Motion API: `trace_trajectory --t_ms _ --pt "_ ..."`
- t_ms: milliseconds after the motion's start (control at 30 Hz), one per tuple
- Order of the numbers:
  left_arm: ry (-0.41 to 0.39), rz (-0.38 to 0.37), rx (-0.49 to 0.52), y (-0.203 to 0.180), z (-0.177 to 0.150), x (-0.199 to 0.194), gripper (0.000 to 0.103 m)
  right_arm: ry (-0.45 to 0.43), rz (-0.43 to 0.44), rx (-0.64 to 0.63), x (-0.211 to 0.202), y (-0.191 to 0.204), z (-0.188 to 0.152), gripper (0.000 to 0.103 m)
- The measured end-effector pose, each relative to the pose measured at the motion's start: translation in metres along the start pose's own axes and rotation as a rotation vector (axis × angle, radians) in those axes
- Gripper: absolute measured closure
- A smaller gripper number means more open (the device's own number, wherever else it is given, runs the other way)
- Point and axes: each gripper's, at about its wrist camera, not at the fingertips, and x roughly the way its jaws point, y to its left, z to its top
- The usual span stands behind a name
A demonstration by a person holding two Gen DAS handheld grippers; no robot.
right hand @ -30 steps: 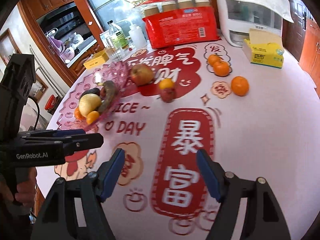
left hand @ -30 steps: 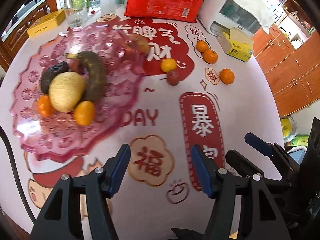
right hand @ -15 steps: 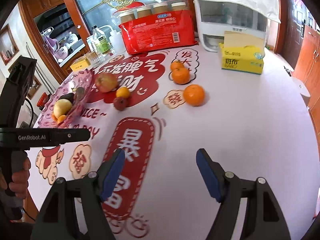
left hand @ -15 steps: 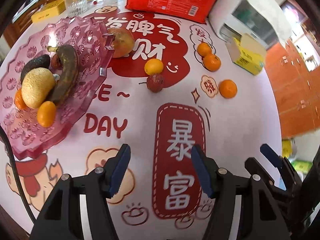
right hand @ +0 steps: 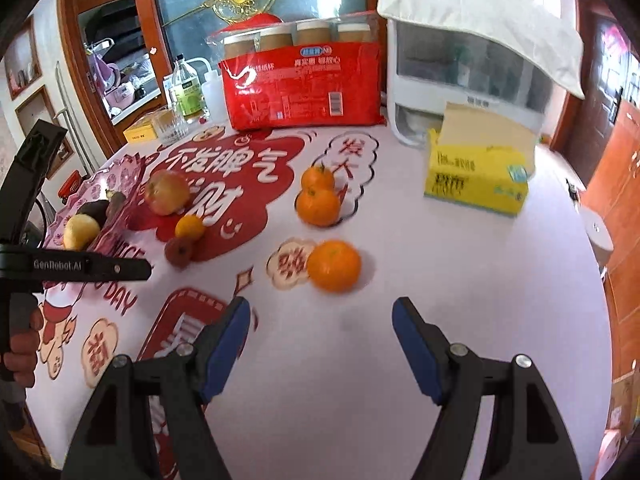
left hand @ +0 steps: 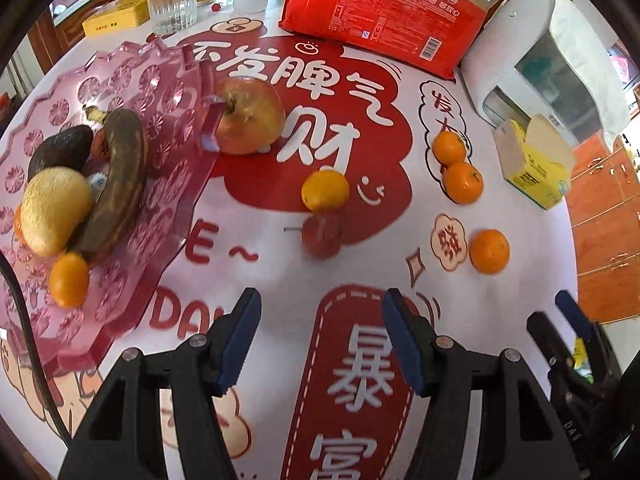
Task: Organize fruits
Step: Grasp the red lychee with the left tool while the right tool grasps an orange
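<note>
Right tongs [right hand: 320, 344], blue pads apart and empty, face the lone round orange mandarin [right hand: 334, 266] lying just ahead on the surface [right hand: 460, 280]. Left tongs [left hand: 320, 340], also apart, sit farther away.

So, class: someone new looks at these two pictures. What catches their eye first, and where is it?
Probably the pink tray at the left, piled with a browned banana and other fruit. Next, the loose oranges scattered over the red-lettered tablecloth, ahead of two open grippers.
</note>
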Motion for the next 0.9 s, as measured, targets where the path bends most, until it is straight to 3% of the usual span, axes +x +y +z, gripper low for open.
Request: trace_trajectory --t_ms 167,433,767,900 --pt "-0.017 0.017 -0.007 -0.002 0.006 0.010 0.044 -0.019 -0.004 -0.039 0.015 -0.002 0.014 0.029" --pt "-0.040 0.021 -0.041 0.004 0.009 0.027 0.059 -0.046 -0.039 -0.068 0.035 -0.005 0.025 0.029" --pt "-0.137 -0.045 -0.022 0.003 0.011 0.036 0.070 0.019 -0.006 -0.086 0.063 -0.005 0.018 0.029" --pt "-0.183 -0.038 0.003 0.001 0.011 0.038 0.072 0.037 0.001 -0.099 0.071 -0.001 0.015 0.029"
